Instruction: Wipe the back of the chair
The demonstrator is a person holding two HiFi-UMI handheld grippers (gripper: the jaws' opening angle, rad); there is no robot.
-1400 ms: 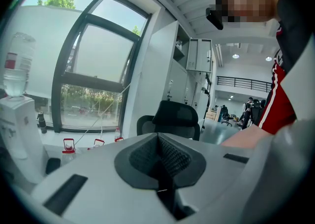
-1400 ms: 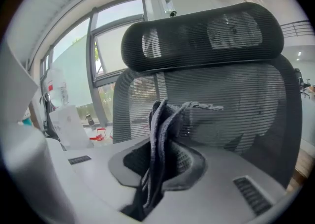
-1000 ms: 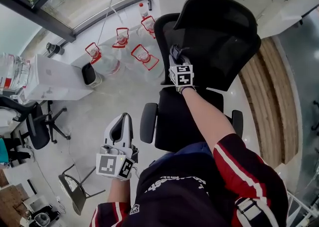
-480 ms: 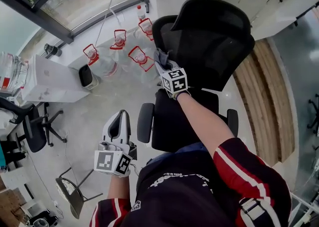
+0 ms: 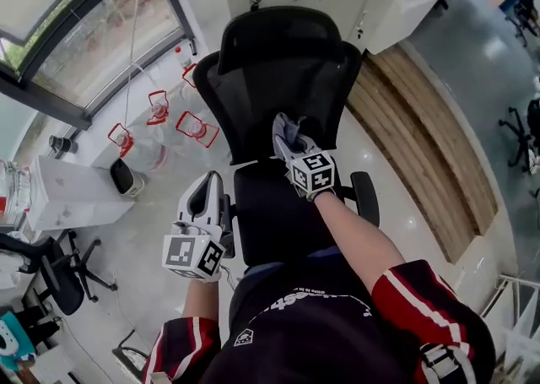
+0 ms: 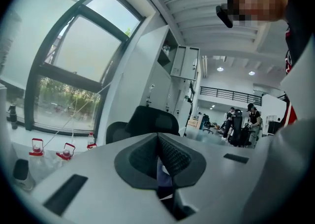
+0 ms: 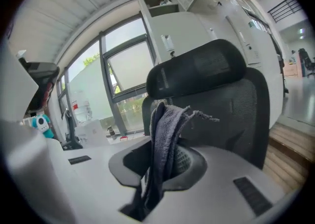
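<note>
A grey cloth (image 7: 165,129) is being pinched by the right gripper (image 7: 165,169) near the chair back (image 5: 291,91); the left gripper (image 6: 158,161) is being held with jaws pressed together.

The right gripper (image 7: 165,158) is smooth matt plastic; the grey cloth (image 7: 162,119) in it nubbly, fraying terry; beyond its jaws, the chair backrest (image 7: 243,110) is matt black mesh.

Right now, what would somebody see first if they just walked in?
The big black mesh chair fills the middle of the head view. The right tool is shut on a grey cloth, held up just in front of the chair's backrest. By the window on the left stand clear water jugs with red handles.
</note>
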